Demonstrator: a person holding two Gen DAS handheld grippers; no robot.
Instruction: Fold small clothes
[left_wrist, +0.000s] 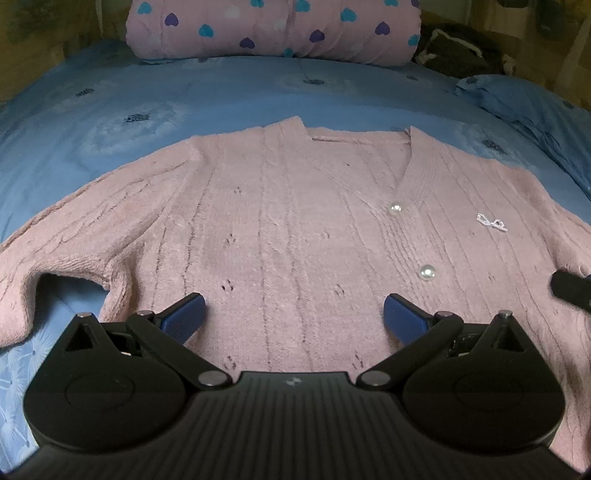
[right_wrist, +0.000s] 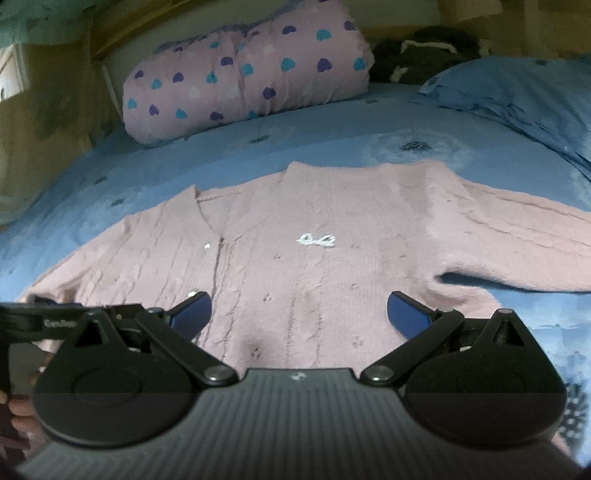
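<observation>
A small pink knit cardigan (left_wrist: 288, 221) lies flat, front up, on a blue bedspread (left_wrist: 184, 96), sleeves spread to both sides. It has pearl buttons (left_wrist: 426, 273) and a small white bow emblem (left_wrist: 491, 223). My left gripper (left_wrist: 293, 314) is open and empty, low over the cardigan's left half near the hem. In the right wrist view the cardigan (right_wrist: 332, 266) and its bow emblem (right_wrist: 316, 240) show. My right gripper (right_wrist: 299, 312) is open and empty over the right half. The left gripper's body shows at the left edge of that view (right_wrist: 44, 325).
A rolled pink blanket with heart prints (left_wrist: 273, 29) lies at the head of the bed, also seen in the right wrist view (right_wrist: 243, 81). A blue pillow (right_wrist: 517, 96) and a dark bundle (right_wrist: 417, 55) lie at the back right.
</observation>
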